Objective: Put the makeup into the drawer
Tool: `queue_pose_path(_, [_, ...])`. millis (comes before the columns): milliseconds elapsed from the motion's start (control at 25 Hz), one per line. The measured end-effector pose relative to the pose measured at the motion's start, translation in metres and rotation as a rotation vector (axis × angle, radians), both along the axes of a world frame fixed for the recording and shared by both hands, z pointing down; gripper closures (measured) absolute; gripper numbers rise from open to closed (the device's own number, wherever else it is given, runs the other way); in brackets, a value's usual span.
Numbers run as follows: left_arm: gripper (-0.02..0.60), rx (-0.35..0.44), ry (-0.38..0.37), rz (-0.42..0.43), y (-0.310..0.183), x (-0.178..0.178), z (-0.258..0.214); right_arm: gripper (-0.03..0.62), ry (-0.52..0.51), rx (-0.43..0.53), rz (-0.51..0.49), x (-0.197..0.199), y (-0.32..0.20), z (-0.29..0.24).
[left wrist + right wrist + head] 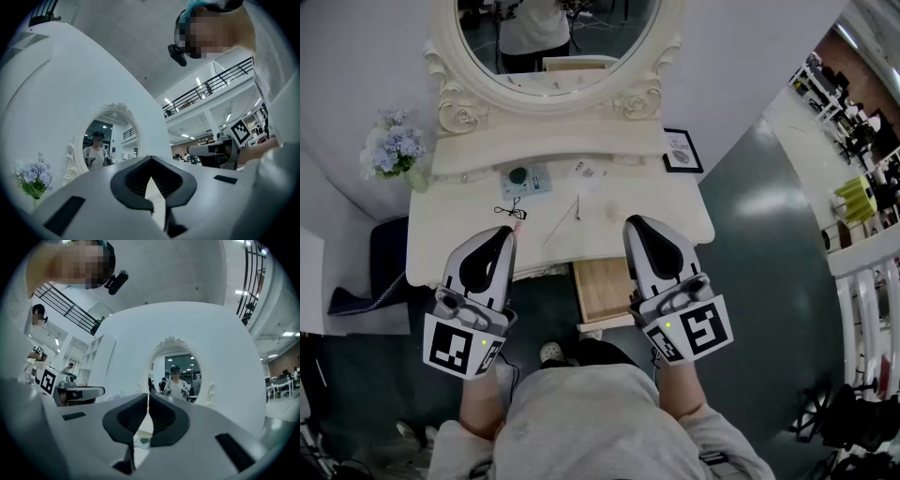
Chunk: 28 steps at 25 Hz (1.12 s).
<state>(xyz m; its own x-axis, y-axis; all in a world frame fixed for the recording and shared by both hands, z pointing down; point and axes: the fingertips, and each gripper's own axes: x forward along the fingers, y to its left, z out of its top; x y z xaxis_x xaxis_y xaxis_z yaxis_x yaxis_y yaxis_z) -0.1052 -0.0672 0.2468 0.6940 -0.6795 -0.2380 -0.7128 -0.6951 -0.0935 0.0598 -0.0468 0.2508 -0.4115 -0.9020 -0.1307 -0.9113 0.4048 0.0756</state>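
Note:
On the white vanity table (680,211) lie a round dark compact on a pale blue card (523,178), a small white packet (588,172), a thin stick (576,210) and a black looped cord (510,208). Below the table's front edge a drawer (603,286) stands pulled out, showing its bare wooden bottom. My left gripper (508,232) hovers over the table's front left, shut and empty (150,157). My right gripper (636,223) hangs over the front right, just above the drawer, also shut with nothing in it (148,394). The card with the compact (143,440) shows low between its jaws.
An oval mirror (558,37) in an ornate frame rises behind the table. A vase of pale blue flowers (392,148) stands at the back left, a small framed picture (681,150) at the back right. A dark seat with cloth (380,272) sits left of the table.

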Motion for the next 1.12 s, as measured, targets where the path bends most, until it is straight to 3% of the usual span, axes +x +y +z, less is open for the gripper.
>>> queue_pose_path(680, [0.571,-0.016,-0.013,0.002,-0.026,0.026,0.006,0.569,-0.005,-0.030,-0.002,0.024,-0.032,0.011])
queue_pose_path(1120, [0.571,-0.045,-0.016,-0.004,-0.041,0.044,0.018,0.569,0.125,-0.277,-0.019,0.047,-0.093,0.075])
